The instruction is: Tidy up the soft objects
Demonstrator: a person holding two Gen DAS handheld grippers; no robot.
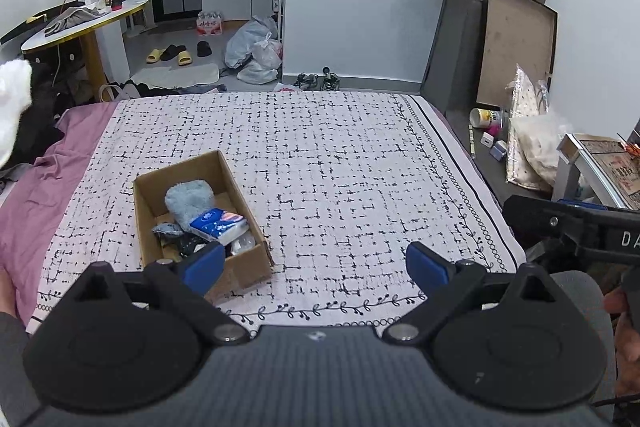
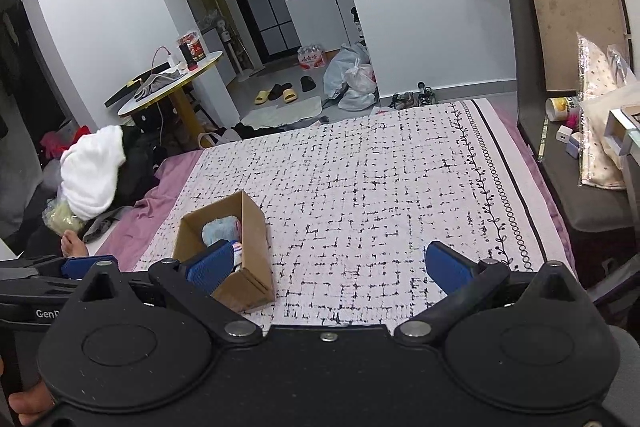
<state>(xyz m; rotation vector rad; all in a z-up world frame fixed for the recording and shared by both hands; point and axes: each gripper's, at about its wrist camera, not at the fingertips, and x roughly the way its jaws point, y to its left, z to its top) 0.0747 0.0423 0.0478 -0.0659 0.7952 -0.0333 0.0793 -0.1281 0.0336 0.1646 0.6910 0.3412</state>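
Left gripper (image 1: 314, 263): jaws spread wide, nothing between them, above the near edge of the bed.
Right gripper (image 2: 330, 265): jaws wide apart, empty.
Box (image 1: 244, 269): cardboard, open, on the checked blanket (image 1: 340, 163).
In box: fluffy blue cloth (image 1: 188, 199), tissue pack (image 1: 218, 223), dark crumpled items.

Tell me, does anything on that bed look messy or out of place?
Little stands out. The cardboard box sits askew to the blanket's grid, with a tissue pack and blue towel piled loosely inside. Nothing has spilled.
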